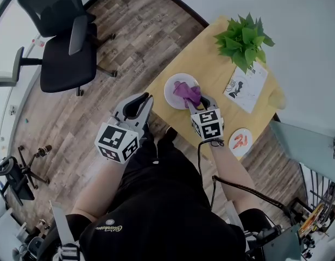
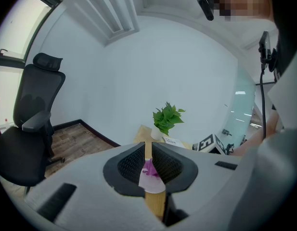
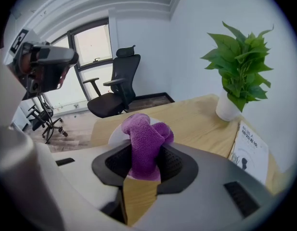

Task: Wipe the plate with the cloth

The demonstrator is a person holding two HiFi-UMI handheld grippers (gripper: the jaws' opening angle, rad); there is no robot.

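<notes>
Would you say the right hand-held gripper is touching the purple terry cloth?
Touching: right gripper view shows the right hand-held gripper pinching the purple terry cloth.

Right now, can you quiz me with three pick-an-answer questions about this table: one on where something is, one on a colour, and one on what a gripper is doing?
1. Where does the potted plant stand?
A. On the office chair.
B. On the wooden table.
C. On the floor.

2. What colour is the cloth?
A. Purple.
B. Yellow.
C. Blue.

3. What is the right hand-held gripper doing?
A. Open and empty.
B. Lying on the floor.
C. Shut on the cloth.

Answers: 1 B, the plant sits at the table's far end. 2 A, the cloth over the plate is purple. 3 C, its jaws pinch the cloth.
</notes>
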